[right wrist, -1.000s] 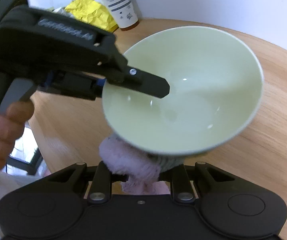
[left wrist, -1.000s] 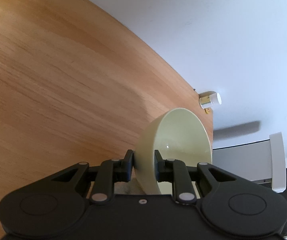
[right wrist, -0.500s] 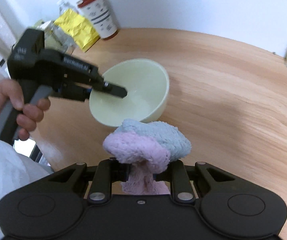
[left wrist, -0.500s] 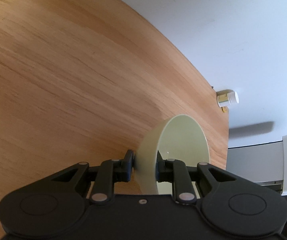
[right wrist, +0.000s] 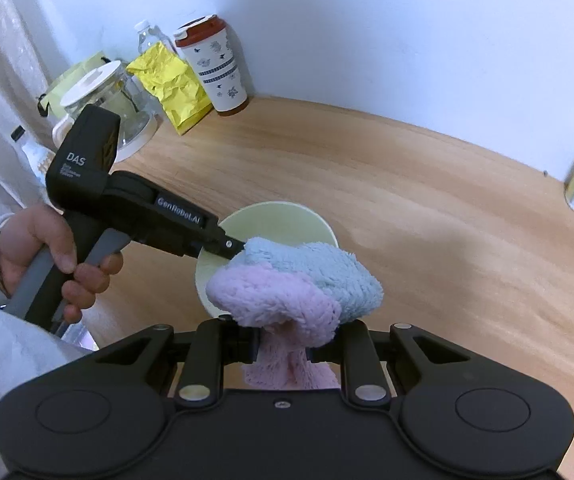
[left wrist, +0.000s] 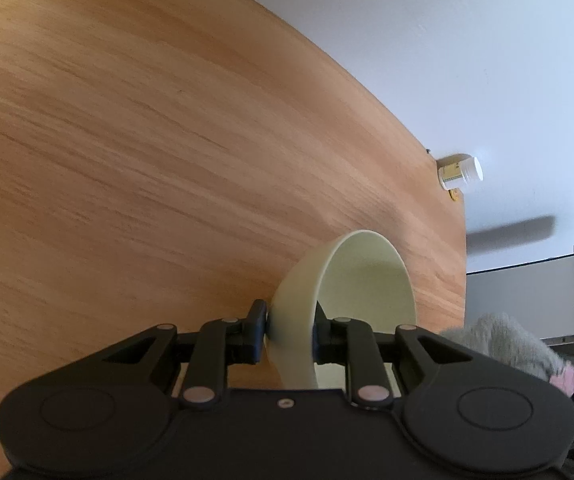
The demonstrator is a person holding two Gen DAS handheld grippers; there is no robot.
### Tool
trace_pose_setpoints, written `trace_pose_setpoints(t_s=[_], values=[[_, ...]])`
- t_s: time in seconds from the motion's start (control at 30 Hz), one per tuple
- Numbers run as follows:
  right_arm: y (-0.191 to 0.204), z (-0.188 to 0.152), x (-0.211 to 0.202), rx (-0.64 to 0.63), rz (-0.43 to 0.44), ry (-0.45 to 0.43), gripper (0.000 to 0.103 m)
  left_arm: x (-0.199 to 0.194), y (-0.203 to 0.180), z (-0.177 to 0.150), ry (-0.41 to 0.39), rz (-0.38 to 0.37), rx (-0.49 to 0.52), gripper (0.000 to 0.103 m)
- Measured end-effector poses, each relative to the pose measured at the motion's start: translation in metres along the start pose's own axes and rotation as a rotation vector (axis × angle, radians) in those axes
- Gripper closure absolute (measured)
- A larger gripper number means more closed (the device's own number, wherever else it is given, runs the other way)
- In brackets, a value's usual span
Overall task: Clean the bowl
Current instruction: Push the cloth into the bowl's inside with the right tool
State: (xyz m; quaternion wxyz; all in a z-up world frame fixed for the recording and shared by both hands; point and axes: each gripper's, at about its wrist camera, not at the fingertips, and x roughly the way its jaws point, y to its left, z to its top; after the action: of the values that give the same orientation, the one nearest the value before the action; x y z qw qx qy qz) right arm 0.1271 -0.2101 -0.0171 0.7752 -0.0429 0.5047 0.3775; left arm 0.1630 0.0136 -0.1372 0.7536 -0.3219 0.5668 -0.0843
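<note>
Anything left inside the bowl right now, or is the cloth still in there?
The bowl, pinched by the left gripper, shows a bare pale inner wall. In the right wrist view, the cloth in the right gripper is outside it but hides its lower inside.

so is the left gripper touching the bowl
Touching. The left wrist view shows the left gripper with its jaws clamped on the bowl wall, one outside and one inside, with no gap.

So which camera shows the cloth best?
The right wrist view: the cloth fills its centre, pink and blue, pinched in the right claw in front of the bowl. The left wrist view shows only a grey fluffy edge at lower right.
</note>
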Motion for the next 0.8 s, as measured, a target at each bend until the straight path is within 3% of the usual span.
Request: trace_pose_setpoints(t_s=[0.33, 0.8], values=[[0.008, 0.021, 0.040, -0.089, 0.005, 0.059, 0.080, 0.001, 0.002, -0.002, 0.008, -0.001, 0.004, 0.083], [0.018, 0.024, 0.085, -0.138, -0.045, 0.156, 0.080, 0.001, 0.007, 0.000, 0.017, -0.011, 0.006, 0.083]])
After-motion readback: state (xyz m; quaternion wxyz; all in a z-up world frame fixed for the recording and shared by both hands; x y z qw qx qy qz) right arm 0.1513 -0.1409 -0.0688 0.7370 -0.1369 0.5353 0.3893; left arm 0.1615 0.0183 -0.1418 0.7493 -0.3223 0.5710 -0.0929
